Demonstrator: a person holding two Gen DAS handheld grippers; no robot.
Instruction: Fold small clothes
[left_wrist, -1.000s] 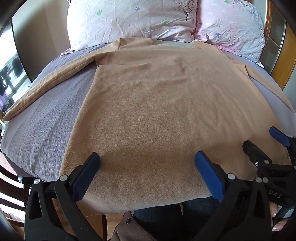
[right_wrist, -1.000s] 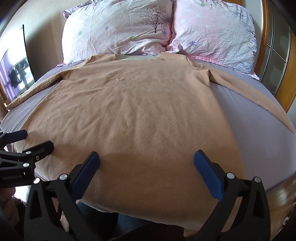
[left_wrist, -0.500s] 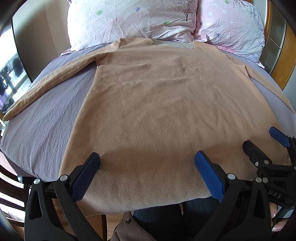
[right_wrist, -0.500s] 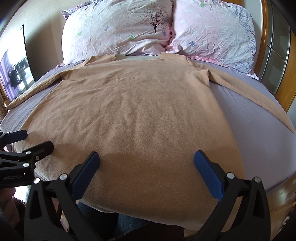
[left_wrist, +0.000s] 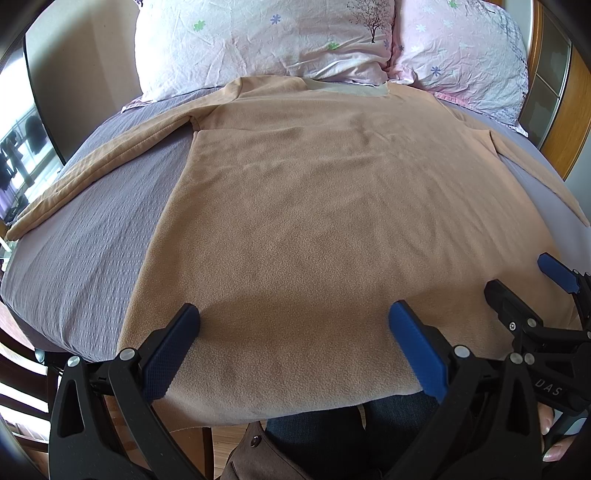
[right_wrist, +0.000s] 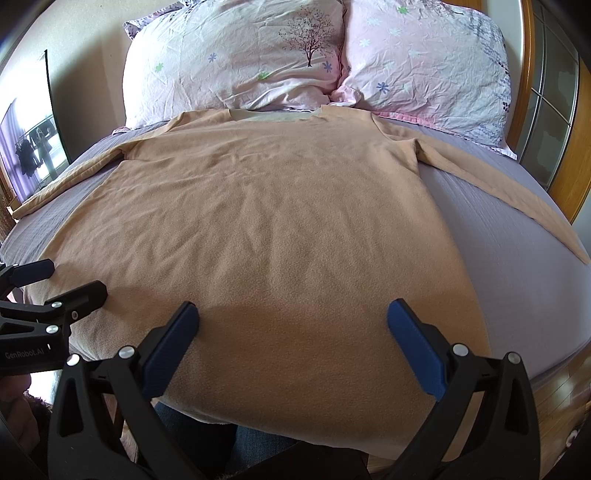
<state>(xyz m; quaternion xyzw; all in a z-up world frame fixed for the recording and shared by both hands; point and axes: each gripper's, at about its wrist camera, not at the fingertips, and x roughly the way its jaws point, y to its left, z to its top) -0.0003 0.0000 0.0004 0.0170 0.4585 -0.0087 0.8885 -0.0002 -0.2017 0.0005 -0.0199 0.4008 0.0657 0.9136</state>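
The tan long-sleeved shirt (left_wrist: 332, 221) lies flat on the bed (left_wrist: 85, 251), spread over the grey-purple cover; its neck points to the two flowered pillows (right_wrist: 243, 62) at the head, and its hem hangs a little over the near edge of the mattress. Both sleeves are stretched out to the sides; the left sleeve (left_wrist: 92, 173) reaches toward the window side, the right sleeve (right_wrist: 517, 199) runs toward the wooden bed frame (right_wrist: 576, 140).

The left gripper (left_wrist: 293, 332) is held above the hem at the left part of the shirt; its jaws stand wide apart and nothing is between them. The right gripper (right_wrist: 291, 332) is beside it, over the right part of the hem; its jaws are also spread and it grasps nothing. The blue pads (left_wrist: 417, 347) seem to float just over the cloth; I cannot tell if they touch it.

As I judge it, the folding itself is not yet begun; the shirt is only laid out and smoothed, no fold is visible in it. What is left is nearly everything: to bring in the sleeves, to fold the sides, then to fold the body in half.
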